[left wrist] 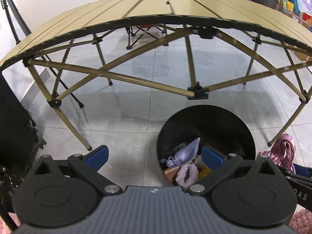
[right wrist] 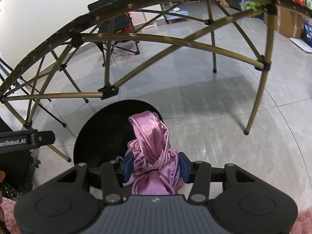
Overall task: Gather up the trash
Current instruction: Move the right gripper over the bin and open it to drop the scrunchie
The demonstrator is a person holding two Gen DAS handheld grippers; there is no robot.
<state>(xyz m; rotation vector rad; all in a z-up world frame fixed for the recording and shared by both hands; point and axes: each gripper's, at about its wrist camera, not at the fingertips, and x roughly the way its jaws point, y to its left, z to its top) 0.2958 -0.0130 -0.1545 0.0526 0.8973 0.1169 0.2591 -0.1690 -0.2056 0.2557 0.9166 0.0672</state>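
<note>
The right gripper (right wrist: 156, 165) is pinching a bundle of shiny pink fabric (right wrist: 154, 148) between its blue pads (right wrist: 127, 166), the jaws pressing in on the cloth from both sides, and the bundle, cinched with a thin dark tie low down, is standing up above the fingers. Directly beyond and below it the black trash bin (right wrist: 93, 134) is sitting on the grey tiled floor (right wrist: 224, 117), so the fabric is hanging over the bin's near right side. The left gripper (left wrist: 154, 156) is holding nothing, its jaws spreading wide with the blue pads (left wrist: 97, 156) well apart, and it is hovering beside the left rim of the same bin (left wrist: 241, 128). Inside the bin a lavender knitted piece (left wrist: 187, 150), a pale purple ribbed piece (left wrist: 185, 173) and other scraps are lying in a heap. At the right edge of the left wrist view the pink fabric (left wrist: 284, 148) is showing just beside the bin. Farther off, a tan folding table (left wrist: 175, 2) on crossed tubular legs (left wrist: 148, 81) is standing over the floor, and behind it a dark folding chair (right wrist: 115, 23) is sitting near the white wall (right wrist: 58, 3).
</note>
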